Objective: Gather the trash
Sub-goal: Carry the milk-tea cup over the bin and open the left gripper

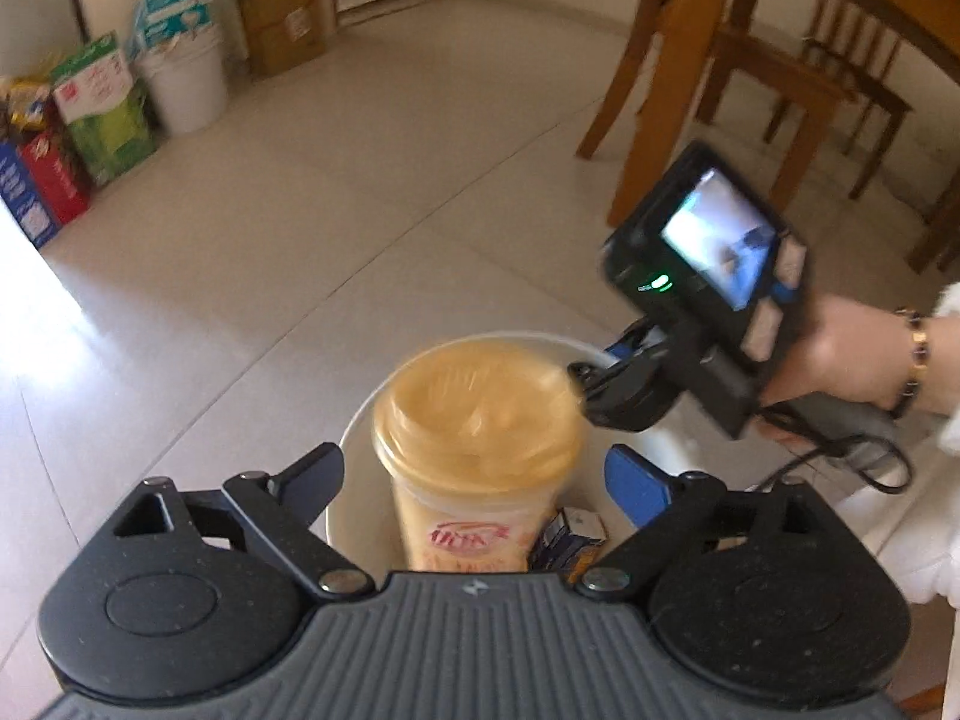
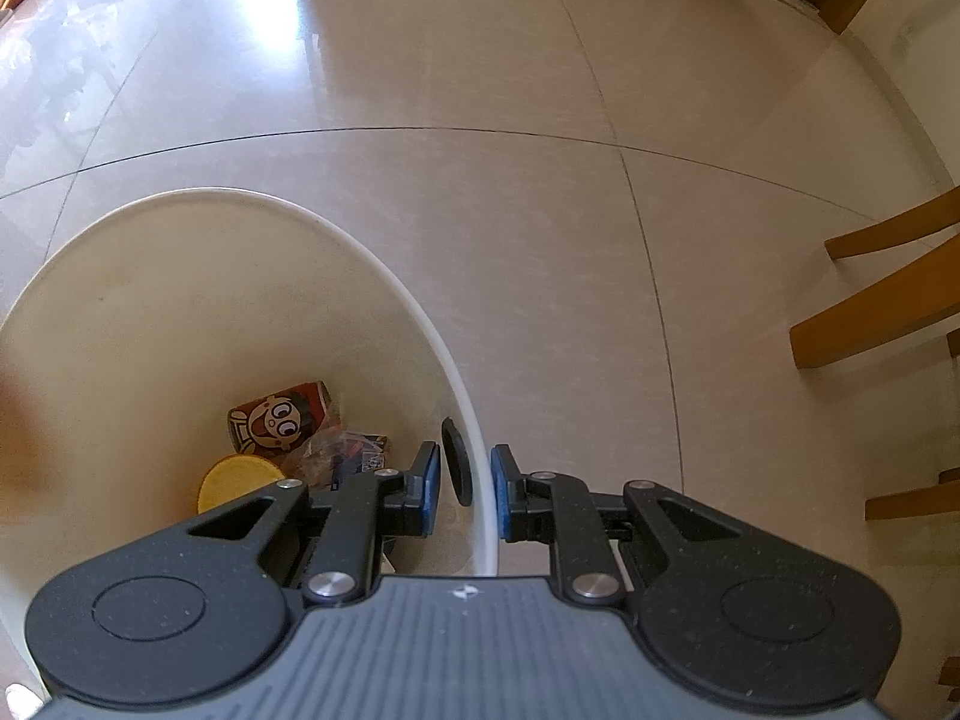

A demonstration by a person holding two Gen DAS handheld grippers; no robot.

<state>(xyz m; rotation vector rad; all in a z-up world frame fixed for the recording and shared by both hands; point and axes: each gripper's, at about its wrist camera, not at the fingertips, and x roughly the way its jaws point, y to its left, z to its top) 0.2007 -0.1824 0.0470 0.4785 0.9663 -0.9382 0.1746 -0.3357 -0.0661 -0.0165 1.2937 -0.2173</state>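
Trash lay partly gathered in a white bin (image 1: 360, 420) on the tiled floor (image 1: 360, 180). In the left wrist view, a yellow-lidded cup (image 1: 480, 420), blurred, sat between the wide-spread fingers of the left gripper (image 1: 480, 474) without either pad touching it; red lettering on its side was unreadable. A small dark carton (image 1: 570, 534) showed in the bin beside it. The right gripper (image 1: 594, 384), held by a hand (image 1: 858, 354) with a bracelet, reached to the bin's edge. Boxes (image 1: 102, 102) with unreadable print stood along the wall.

In the right wrist view, the right gripper (image 2: 467, 492) pinched the bin's rim (image 2: 474, 450). Inside lay a red can (image 2: 282, 420) printed with a cartoon face, a yellow lid (image 2: 240, 480) and crumpled wrappers (image 2: 342, 450).
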